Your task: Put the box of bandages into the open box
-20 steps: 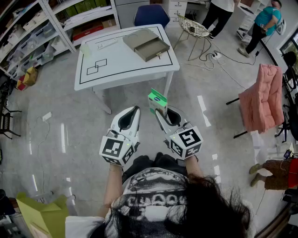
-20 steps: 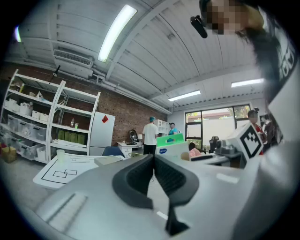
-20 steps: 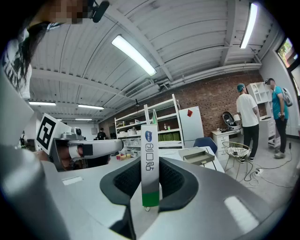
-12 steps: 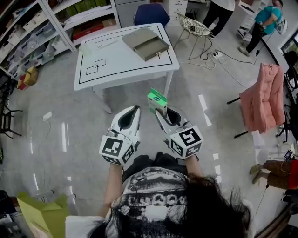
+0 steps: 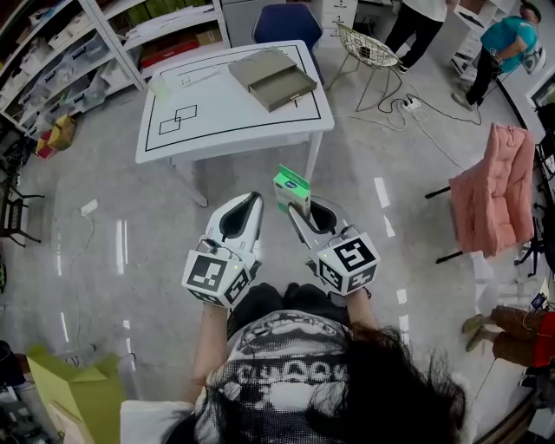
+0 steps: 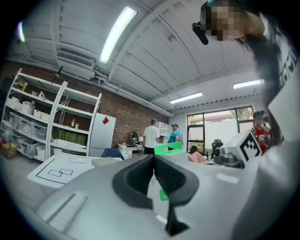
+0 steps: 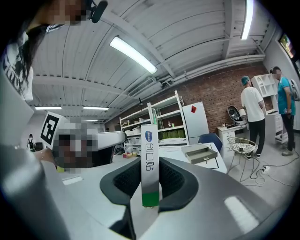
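Observation:
A narrow green and white box of bandages (image 5: 292, 188) stands upright between the pads of my right gripper (image 5: 300, 208), which is shut on it over the floor. The right gripper view shows the bandage box (image 7: 150, 159) edge-on, clamped between the dark pads (image 7: 172, 180). My left gripper (image 5: 252, 205) is beside it, shut and holding nothing; its pads (image 6: 140, 171) meet in its own view. The open grey box (image 5: 273, 79) lies on the far right part of the white table (image 5: 217, 121), well ahead of both grippers.
Shelving (image 5: 61, 61) lines the far left. A blue chair (image 5: 286, 22) and a wire chair (image 5: 364, 48) stand behind the table, with cables (image 5: 416, 108) on the floor. A pink-draped chair (image 5: 494, 186) stands at the right. Two people (image 5: 494, 43) are at the back right.
The table and floor have slid slightly in the head view. Both grippers and the held bandage box keep their places relative to each other.

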A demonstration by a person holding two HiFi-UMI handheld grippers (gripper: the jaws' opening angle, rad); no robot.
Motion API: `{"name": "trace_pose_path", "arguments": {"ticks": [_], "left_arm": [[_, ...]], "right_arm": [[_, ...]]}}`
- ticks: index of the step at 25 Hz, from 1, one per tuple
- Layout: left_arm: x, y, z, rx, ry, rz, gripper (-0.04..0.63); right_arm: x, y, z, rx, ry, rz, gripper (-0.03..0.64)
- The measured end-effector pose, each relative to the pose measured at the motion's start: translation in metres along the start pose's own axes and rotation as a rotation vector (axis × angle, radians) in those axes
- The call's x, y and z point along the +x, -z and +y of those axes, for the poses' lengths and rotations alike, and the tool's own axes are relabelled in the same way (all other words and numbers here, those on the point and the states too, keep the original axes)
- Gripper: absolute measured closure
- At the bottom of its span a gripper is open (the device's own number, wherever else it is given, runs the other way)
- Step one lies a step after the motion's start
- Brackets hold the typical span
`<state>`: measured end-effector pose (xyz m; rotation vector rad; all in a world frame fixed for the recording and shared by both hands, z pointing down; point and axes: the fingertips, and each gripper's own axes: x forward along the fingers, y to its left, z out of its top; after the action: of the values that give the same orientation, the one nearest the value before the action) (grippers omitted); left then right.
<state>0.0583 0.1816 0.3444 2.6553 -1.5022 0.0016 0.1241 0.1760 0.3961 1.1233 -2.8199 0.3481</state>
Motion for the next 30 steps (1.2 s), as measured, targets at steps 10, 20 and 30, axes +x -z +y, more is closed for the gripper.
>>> {"name": "trace_pose_path", "arguments": {"ticks": [10, 20, 30], "left_arm": [[0.01, 0.013, 0.001, -0.012, -0.033, 0.042, 0.595], [0.037, 0.022, 0.05, -0.032, -0.022, 0.058, 0.595], [0.083, 0.008, 0.154, -0.028, 0.034, 0.048, 0.595]], "right_arm": [[0.007, 0.011, -0.009, 0.025, -0.051, 0.023, 0.526], [0.058, 0.011, -0.03, 0.048, -0.029, 0.044, 0.525], [0.163, -0.002, -0.041, 0.044, 0.006, 0.086, 0.525]]}}
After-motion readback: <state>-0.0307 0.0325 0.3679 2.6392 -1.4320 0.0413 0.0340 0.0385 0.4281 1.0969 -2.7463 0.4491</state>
